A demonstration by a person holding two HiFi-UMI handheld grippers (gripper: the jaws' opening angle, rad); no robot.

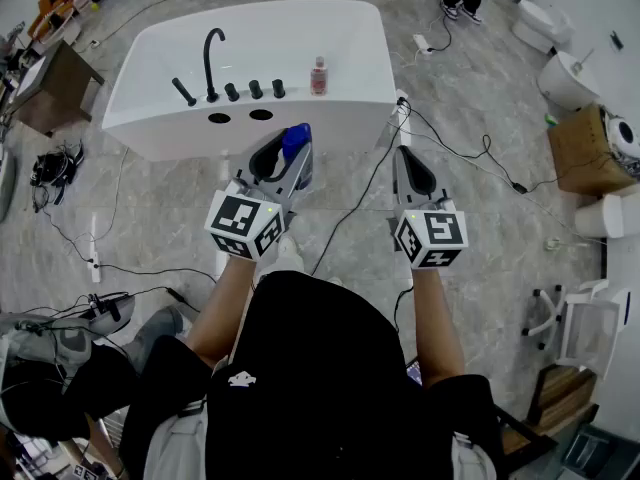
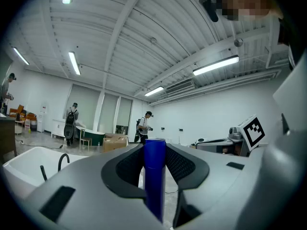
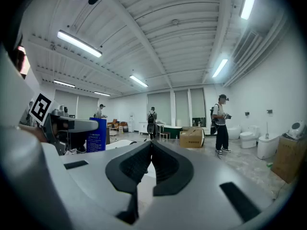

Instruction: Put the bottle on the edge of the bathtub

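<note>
My left gripper point(image 1: 287, 150) is shut on a blue bottle point(image 1: 296, 141), held upright just in front of the white bathtub point(image 1: 330, 28). In the left gripper view the blue bottle point(image 2: 155, 186) stands pinched between both pads, and the bathtub point(image 2: 26, 163) with its black faucet point(image 2: 62, 160) lies low at the left. On the tub's near edge sit the black faucet point(image 1: 211, 60), several black knobs and a small pink bottle point(image 1: 318, 75). My right gripper point(image 1: 412, 164) is shut and holds nothing, to the right of the left one. The right gripper view shows its tips point(image 3: 151, 146) touching and the blue bottle point(image 3: 97, 134) at the left.
Black cables point(image 1: 450, 148) trail over the marble floor in front of the tub and to its right. A cardboard box point(image 1: 580, 148), toilets point(image 1: 575, 73) and a white chair point(image 1: 590, 318) stand at the right, and a wooden table point(image 1: 55, 88) stands at the left. Several people stand far off in the hall.
</note>
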